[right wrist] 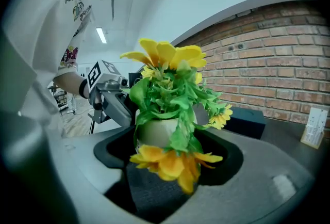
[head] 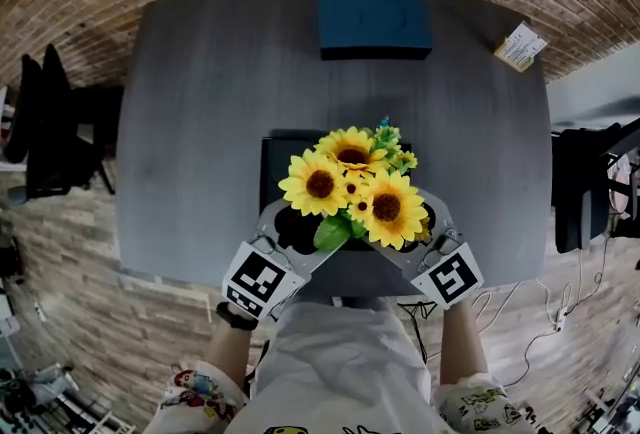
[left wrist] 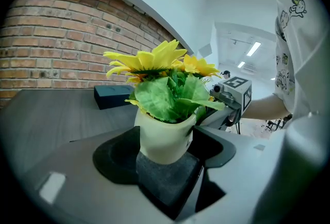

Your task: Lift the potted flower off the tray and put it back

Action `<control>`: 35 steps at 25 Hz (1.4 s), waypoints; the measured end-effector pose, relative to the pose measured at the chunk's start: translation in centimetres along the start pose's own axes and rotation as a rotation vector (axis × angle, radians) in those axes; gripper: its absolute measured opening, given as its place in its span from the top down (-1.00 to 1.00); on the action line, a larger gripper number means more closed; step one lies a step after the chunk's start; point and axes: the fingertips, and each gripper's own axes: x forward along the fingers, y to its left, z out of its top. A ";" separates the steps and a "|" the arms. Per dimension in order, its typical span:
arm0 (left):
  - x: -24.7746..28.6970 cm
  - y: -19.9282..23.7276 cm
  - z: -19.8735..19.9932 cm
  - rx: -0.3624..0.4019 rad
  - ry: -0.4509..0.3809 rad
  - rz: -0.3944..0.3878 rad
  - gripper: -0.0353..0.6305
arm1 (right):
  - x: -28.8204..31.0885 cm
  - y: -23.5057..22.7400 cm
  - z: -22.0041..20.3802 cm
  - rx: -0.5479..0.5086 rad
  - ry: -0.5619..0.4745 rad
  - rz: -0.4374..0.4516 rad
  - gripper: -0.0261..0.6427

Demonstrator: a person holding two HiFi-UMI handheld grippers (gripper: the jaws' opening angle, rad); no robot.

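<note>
- The left gripper (head: 288, 234) is seen at the near left of the grey table (head: 190, 102). Its jaws are spread wide and closed round the left side of the pot, and the dark pads are pressed to the cream wall.
- The potted flower (head: 350, 187) is held between the two grippers at the near middle of the table, upright, over the near part of the dark tray (head: 272, 154). The tray's far left corner shows beyond the blooms. Whether the base rests on the tray or hangs just above it cannot be told, because jaws and leaves cover it.
- The pot (left wrist: 162, 132) is judged stiff, smooth and perhaps a little slippery. The sunflowers and leaves are judged soft and light, so the load is likely modest but tall.
- Hold is best taken on the pot wall below the rim, from opposite sides, never on stems or petals.
- The right gripper (head: 422, 237) is set at the near right, its jaws equally wide and clasped on the pot's right side. A drooping bloom (right wrist: 172, 161) hangs across its pads and could be crushed.
</note>
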 end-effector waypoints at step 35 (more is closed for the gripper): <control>3.9 1.4 -6.6 0.071 0.115 0.023 -0.12 | 2.5 -0.2 -7.7 0.032 0.121 -0.026 -0.15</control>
